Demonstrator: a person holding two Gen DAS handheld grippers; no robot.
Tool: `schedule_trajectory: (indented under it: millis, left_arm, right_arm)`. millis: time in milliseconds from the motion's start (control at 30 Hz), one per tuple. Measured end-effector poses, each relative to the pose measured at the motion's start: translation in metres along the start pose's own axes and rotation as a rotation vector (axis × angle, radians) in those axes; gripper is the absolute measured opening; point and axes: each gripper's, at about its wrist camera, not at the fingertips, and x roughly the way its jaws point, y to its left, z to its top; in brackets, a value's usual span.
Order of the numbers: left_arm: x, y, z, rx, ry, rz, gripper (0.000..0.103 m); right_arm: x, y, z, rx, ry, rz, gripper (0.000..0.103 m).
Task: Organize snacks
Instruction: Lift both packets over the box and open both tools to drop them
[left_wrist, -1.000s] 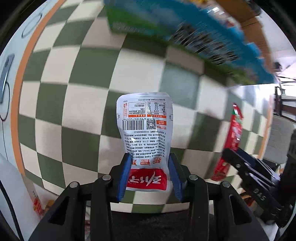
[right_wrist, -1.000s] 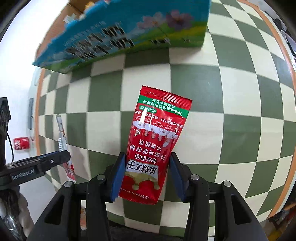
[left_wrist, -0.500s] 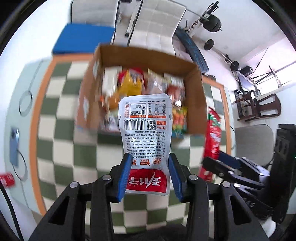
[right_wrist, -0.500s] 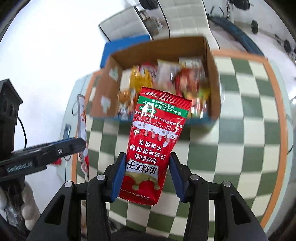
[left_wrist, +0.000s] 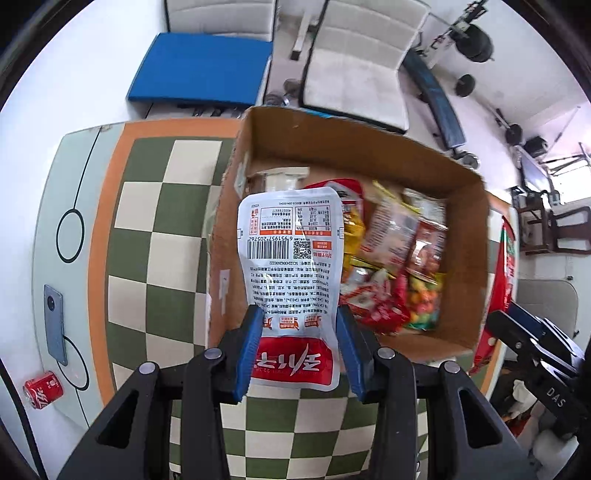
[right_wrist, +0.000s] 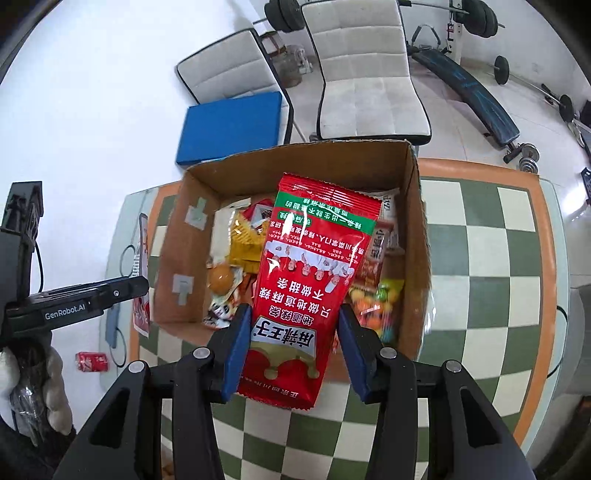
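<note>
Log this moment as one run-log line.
left tool: shut on white printed snack pouch | right tool: shut on red snack packet | both above open cardboard box

"GenRobot.AI" marks the left tool (right_wrist: 122, 291) (barcode 6951957205762 on the white pouch (left_wrist: 290, 254)).

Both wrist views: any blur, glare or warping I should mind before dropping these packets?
Left wrist view: the white packet is sharp, its barcode readable; the cardboard box contents look slightly smeared; checkered table lines bow from the fisheye. Right wrist view: sharp overall, a small glare streak on the red packet; the floor behind is bright, nearly washed out.
</note>
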Motion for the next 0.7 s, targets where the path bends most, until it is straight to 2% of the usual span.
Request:
schedule_trajectory:
  millis: [200,267,300,367,400,500,533,567,700]
  left_arm:
    - [0.017,0.0,0.008,-0.016,0.04,0.021,0.039]
    - [0.02,0.001,0.008,-0.022,0.046,0.027,0.04]
    - [0.021,0.001,0.008,-0.023,0.05,0.034,0.041]
    - [0.024,0.002,0.007,-0.028,0.065,0.043,0.058]
    - [0.024,0.001,0.006,-0.022,0.065,0.045,0.069]
    - [0.023,-0.003,0.002,-0.009,0.053,0.064,0.075]
    - [0.023,-0.005,-0.001,-0.012,0.053,0.058,0.087]
    - [0.022,-0.008,-0.003,-0.009,0.052,0.053,0.091]
    - [0.024,-0.019,-0.016,0.007,0.042,0.056,0.091]
  right_arm:
    - [0.034,-0.004,0.017,0.015,0.069,-0.055,0.055]
    - [0.037,-0.006,0.018,0.024,0.064,-0.064,0.062]
    - [0.039,-0.007,0.018,0.026,0.062,-0.071,0.07]
    - [0.041,-0.009,0.017,0.026,0.07,-0.072,0.085]
    - [0.042,-0.009,0.016,0.025,0.074,-0.072,0.085]
    - [0.042,-0.012,0.013,0.026,0.078,-0.099,0.086]
    - [0.042,-0.013,0.011,0.029,0.077,-0.1,0.086]
    - [0.042,-0.015,0.01,0.032,0.076,-0.107,0.087]
    - [0.043,-0.017,0.0,0.044,0.075,-0.126,0.09]
